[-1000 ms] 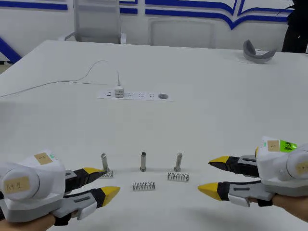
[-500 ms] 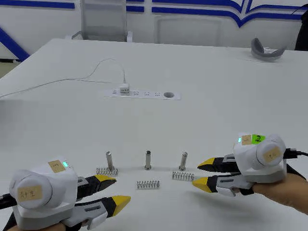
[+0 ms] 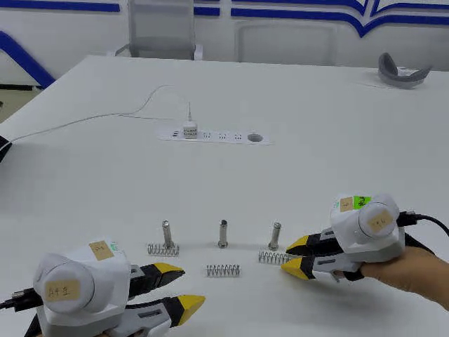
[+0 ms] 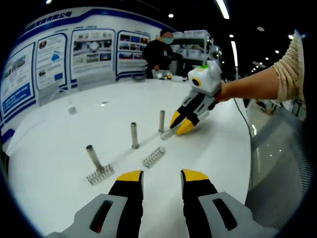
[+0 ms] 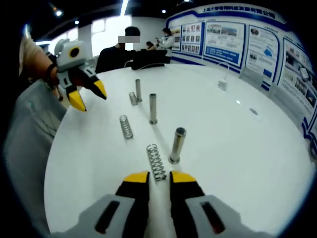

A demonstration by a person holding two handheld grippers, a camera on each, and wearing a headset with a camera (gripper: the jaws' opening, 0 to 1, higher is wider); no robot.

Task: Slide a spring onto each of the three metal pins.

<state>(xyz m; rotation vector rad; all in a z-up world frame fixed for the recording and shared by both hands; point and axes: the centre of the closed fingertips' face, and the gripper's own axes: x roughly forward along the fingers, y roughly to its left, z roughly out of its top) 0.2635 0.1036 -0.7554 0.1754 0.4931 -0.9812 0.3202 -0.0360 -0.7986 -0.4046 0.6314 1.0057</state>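
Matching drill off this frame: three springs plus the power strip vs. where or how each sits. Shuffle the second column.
1 left spring
2 middle spring
3 right spring
4 power strip

A at the right hand-held gripper tips
B plug in it
C at the left pin foot
D lying apart, nearer than the middle pin

Pairs: 1-C, 2-D, 3-A, 4-B

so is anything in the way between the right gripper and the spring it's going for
Nothing visible. The right gripper has its open jaws at the near end of the spring, which lies flat on the table. The nearest pin stands beside the spring, not across the path.
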